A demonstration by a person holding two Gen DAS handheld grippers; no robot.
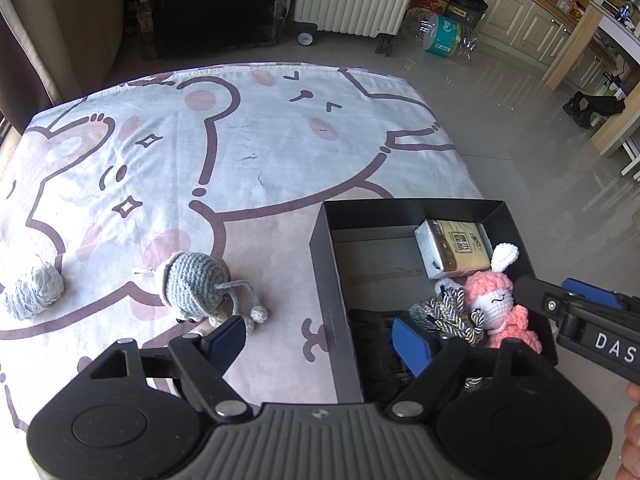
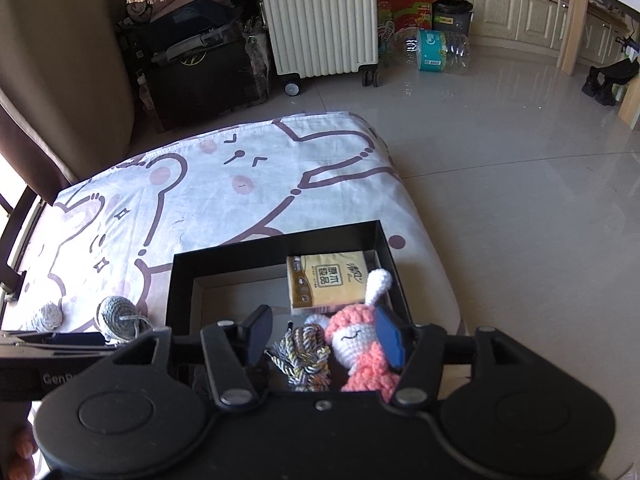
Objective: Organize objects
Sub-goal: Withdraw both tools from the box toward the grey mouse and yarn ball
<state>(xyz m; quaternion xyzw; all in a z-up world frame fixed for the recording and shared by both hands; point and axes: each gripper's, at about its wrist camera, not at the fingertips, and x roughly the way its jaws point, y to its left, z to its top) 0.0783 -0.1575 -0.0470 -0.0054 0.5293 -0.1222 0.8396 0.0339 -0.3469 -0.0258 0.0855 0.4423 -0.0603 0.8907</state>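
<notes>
Both my grippers hang over the shallow black cardboard box [image 1: 334, 280] at the right side of the bed sheet with pink-and-brown cartoon animals [image 1: 248, 140].

My left gripper [image 1: 320, 340]: jaws wide apart, nothing between the blue pads. It straddles the box's left wall, one finger over the sheet, the other over the box interior.

My right gripper [image 2: 326, 338]: jaws partly apart, nothing gripped. The pink-and-white crocheted bunny doll [image 2: 362, 350] and the grey, white and gold twisted cord knot [image 2: 302, 356] lie below, between the fingers; the right pad sits in front of the bunny's head, contact unclear.

In the box: the bunny and cord knot touch each other at the near right, and a yellow-and-white pack of tissues [image 2: 326, 284] lies behind them toward the far right corner, bunny's ear against it. Something dark lies at the near left; can't identify.

Still on the sheet, left of the box: a grey-blue crocheted doll with dangling string limbs [image 1: 196, 288], and further left a pale blue-grey fuzzy yarn ball [image 1: 34, 290], well apart from it.
</notes>
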